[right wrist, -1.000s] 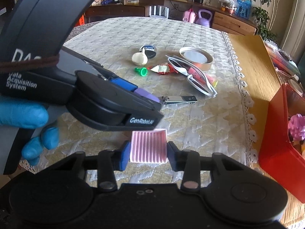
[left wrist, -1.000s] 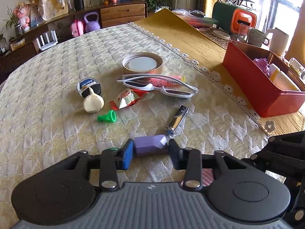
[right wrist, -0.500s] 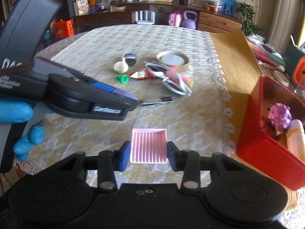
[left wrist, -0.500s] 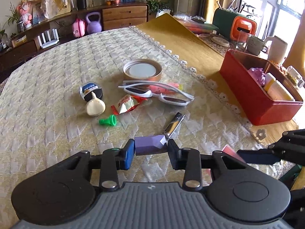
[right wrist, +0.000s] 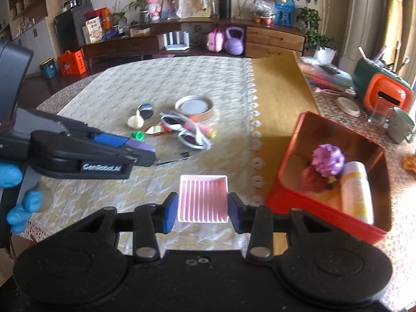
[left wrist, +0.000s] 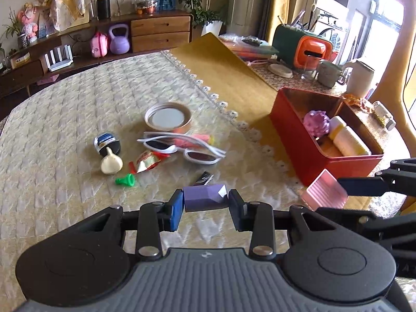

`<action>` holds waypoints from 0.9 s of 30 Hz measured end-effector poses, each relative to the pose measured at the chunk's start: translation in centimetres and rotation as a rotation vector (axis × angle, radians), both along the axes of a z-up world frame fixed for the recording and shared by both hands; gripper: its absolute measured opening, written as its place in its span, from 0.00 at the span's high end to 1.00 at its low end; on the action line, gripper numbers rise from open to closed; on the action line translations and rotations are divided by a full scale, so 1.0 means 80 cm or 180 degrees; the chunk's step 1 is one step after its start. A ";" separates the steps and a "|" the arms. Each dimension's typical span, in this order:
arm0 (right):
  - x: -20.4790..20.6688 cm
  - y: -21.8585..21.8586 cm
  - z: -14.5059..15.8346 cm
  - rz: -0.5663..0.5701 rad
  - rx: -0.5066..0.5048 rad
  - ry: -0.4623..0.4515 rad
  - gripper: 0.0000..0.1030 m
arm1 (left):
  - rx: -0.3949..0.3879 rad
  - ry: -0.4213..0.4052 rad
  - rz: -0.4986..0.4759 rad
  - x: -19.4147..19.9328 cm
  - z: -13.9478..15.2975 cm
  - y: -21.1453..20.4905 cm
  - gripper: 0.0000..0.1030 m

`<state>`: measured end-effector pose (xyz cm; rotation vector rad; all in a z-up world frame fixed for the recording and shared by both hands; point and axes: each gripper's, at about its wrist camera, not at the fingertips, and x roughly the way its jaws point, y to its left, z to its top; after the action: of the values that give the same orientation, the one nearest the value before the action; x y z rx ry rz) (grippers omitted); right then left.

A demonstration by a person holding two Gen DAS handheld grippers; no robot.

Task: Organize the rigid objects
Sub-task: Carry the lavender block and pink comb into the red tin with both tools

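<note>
Above the cream quilted tablecloth (left wrist: 65, 130), the left gripper (left wrist: 205, 205) is clamped on a faceted purple block (left wrist: 204, 200), its blue pads pressing both ends of the block, which is lifted clear of the cloth. To its right, the right gripper (right wrist: 202, 209) grips a pink ribbed tray (right wrist: 203, 199) by its two side edges, also held off the surface; in the left wrist view that tray (left wrist: 325, 191) shows near the front corner of the red box (left wrist: 306, 140). The red box (right wrist: 286, 182) stands open on the bare yellow strip of table beside the cloth's lace edge, and inside it lie a purple spiky ball (right wrist: 328, 160) and a cream bottle (right wrist: 356, 192) just beside each other. Left on the cloth is a loose cluster: white-framed sunglasses (left wrist: 182, 148), a round tin lid (left wrist: 168, 117), a garlic bulb (left wrist: 111, 163), a green cap (left wrist: 126, 180), a red snack packet (left wrist: 147, 161) and nail clippers (left wrist: 204, 178) just beyond the purple block. A blue-gloved hand (right wrist: 15, 189) holds the left gripper's handle.
</note>
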<state>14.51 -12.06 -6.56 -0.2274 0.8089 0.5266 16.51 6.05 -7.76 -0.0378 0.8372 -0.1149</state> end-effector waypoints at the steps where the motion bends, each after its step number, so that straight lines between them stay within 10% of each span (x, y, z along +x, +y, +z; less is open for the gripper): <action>1: 0.001 -0.005 0.003 -0.0019 0.0009 -0.0008 0.62 | -0.0004 -0.0010 -0.0014 0.000 0.004 -0.004 0.64; 27: 0.034 -0.143 0.041 -0.0474 0.0073 -0.0172 0.62 | 0.0158 -0.0072 -0.0589 0.032 0.039 -0.149 0.64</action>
<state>17.24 -23.46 -3.29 -0.1582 0.7602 0.3877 19.05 -5.89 -4.62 0.0878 0.8196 -0.2680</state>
